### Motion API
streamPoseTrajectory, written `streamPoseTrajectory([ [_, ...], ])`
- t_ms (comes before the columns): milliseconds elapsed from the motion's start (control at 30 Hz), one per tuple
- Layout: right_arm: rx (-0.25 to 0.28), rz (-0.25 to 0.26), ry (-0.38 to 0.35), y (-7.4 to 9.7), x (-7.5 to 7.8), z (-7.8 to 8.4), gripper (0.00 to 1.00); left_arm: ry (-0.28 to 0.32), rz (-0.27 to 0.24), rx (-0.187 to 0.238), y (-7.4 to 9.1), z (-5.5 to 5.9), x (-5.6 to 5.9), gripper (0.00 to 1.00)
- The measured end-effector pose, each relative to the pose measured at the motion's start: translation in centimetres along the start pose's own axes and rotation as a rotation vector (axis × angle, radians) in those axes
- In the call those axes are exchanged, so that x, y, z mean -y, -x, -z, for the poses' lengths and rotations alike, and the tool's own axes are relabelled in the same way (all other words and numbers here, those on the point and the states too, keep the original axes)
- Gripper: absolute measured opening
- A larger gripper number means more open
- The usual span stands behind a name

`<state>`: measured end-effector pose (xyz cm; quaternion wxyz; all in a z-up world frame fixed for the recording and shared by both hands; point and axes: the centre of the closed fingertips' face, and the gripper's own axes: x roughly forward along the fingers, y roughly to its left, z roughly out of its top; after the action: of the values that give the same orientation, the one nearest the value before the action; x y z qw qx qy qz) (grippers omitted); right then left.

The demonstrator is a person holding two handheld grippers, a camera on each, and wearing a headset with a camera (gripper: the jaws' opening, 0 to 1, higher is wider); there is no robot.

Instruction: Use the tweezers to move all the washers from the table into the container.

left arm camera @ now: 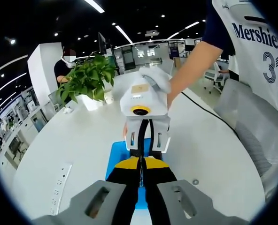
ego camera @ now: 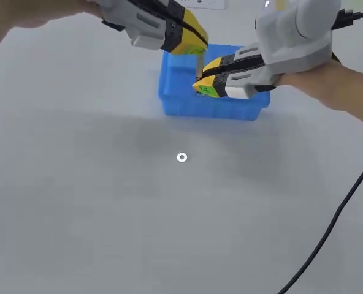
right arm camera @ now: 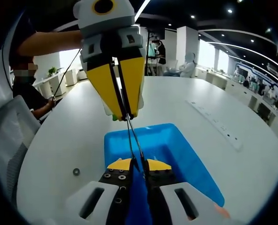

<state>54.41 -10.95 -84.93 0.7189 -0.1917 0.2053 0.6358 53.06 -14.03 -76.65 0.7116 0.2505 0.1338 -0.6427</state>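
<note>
The blue container (ego camera: pixel 212 109) sits toward the far side of the pale grey counter (ego camera: pixel 108 214), and both tools are crowded over it. On the near side the top spreads wide and bare around a single washer (ego camera: pixel 181 157). The washer is a small, flat, silvery ring with a round hole. It lies bright against the grey, well apart from the container's front wall and untouched. A black cable (ego camera: pixel 328 233) trails across the near right corner, clear of the washer. In the gripper views the counter runs long and rounded. A strip of sockets (right arm camera: pixel 216 124) is set into it off to one side of the container, a potted plant (left arm camera: pixel 89 77) stands at the far end, and a mesh chair (left arm camera: pixel 256 126) is pulled up at the edge. The left hand-held gripper (ego camera: pixel 197 50) hangs above the container with its yellow-tipped jaws pressed together on the tweezers (right arm camera: pixel 132 136), which point down from it. The two thin legs of the tweezers spread slightly as they reach the right hand-held gripper (ego camera: pixel 203 86). That one comes in low over the container's rim from the right. Its jaws are drawn in close on either side of the tweezer legs, pinching them as far as I can see. The two tools face each other tip to tip, with little room between them.
</note>
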Motion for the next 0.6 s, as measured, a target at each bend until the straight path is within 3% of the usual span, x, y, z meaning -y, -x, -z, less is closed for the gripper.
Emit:
streamPoseTrajectory([
  [267, -0.008, 0.025, -0.006, 0.1, 0.5, 0.1, 0.11, -0.003, -0.014, 0.008, -0.2, -0.1, -0.3, 0.05],
  [600, 0.035, 0.036, 0.034, 1.5, 0.2, -2.1, 0.11, -0.036, -0.023, 0.031, 1.4, -2.5, -0.1, 0.05],
])
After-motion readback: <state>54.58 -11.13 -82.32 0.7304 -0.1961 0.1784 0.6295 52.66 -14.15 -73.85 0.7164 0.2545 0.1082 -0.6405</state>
